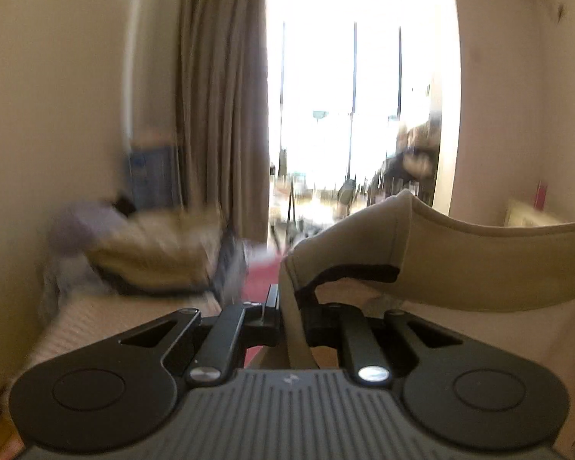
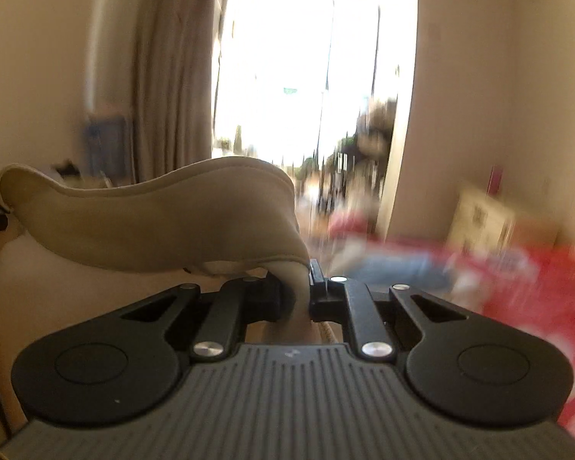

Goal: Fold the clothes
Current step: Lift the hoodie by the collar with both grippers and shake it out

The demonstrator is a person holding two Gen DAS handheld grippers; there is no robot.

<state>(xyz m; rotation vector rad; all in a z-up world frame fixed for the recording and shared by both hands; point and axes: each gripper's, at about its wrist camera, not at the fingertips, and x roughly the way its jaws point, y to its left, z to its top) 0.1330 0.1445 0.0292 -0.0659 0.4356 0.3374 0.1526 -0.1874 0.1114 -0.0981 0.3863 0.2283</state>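
A beige garment (image 1: pixel 460 260) with a stitched hem hangs stretched between my two grippers, above the bed. My left gripper (image 1: pixel 289 306) is shut on one end of its edge, and the cloth runs off to the right in the left wrist view. In the right wrist view the same beige garment (image 2: pixel 153 214) arches away to the left, and my right gripper (image 2: pixel 301 291) is shut on its other end. Fabric fills the narrow gap between each pair of jaws. The background is smeared by motion.
A blurred pile of clothes (image 1: pixel 149 245) lies on the bed at the left, beside a brown curtain (image 1: pixel 222 96) and a bright window (image 1: pixel 349 88). Red fabric (image 2: pixel 517 276) and something blue (image 2: pixel 395 268) lie at the right, near a pale box (image 2: pixel 479 211) by the wall.
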